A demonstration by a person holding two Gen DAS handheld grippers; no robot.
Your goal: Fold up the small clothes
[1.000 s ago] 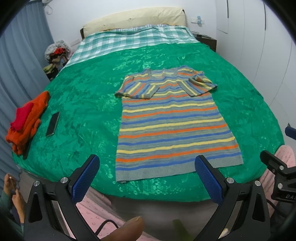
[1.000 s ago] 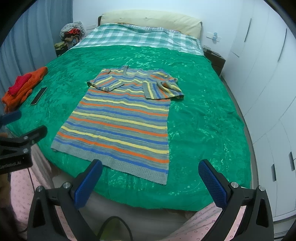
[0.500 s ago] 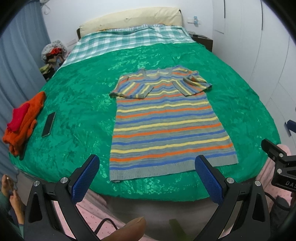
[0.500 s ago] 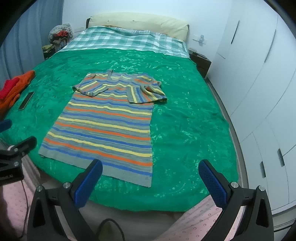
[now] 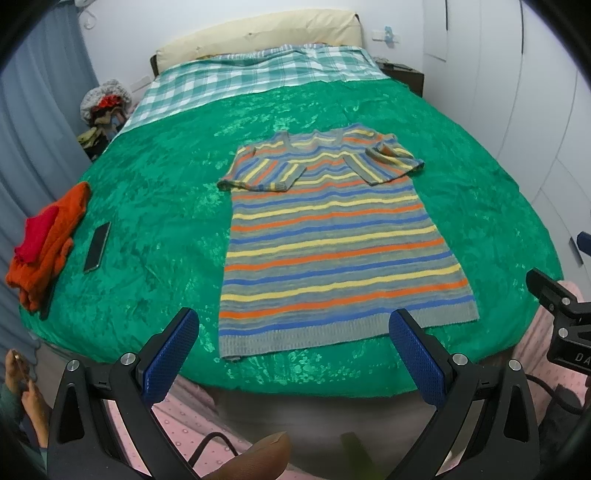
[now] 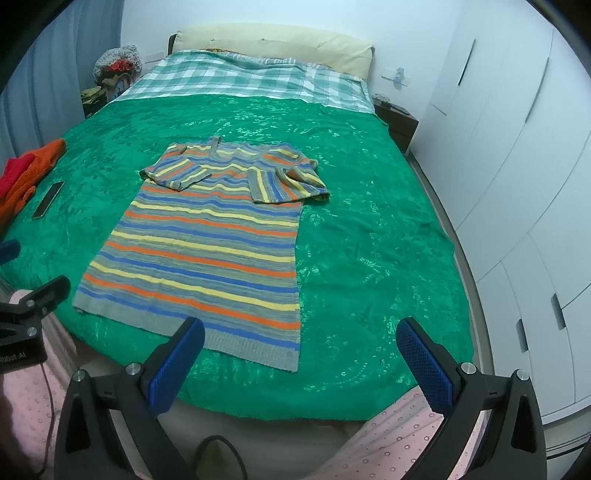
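A striped knit dress (image 5: pixel 332 243) (image 6: pixel 207 243) in grey, blue, orange and yellow lies flat on the green bedspread (image 5: pixel 155 206) (image 6: pixel 369 236), hem toward me, both short sleeves folded in over the chest. My left gripper (image 5: pixel 293 356) hangs open just short of the hem, off the bed's near edge. My right gripper (image 6: pixel 301 363) is open too, near the hem's right corner. Neither touches the cloth.
Orange and red clothes (image 5: pixel 44 236) are piled at the bed's left edge beside a dark phone (image 5: pixel 96 246). A checked sheet (image 5: pixel 251 77) and a pillow (image 5: pixel 258 33) lie at the head. White wardrobes (image 6: pixel 517 155) line the right side. A person's hands (image 5: pixel 22 384) show at lower left.
Both grippers have drawn back and shifted slightly, so the dress sits a little further off and more centred. Nothing was gripped; the dress has not moved.
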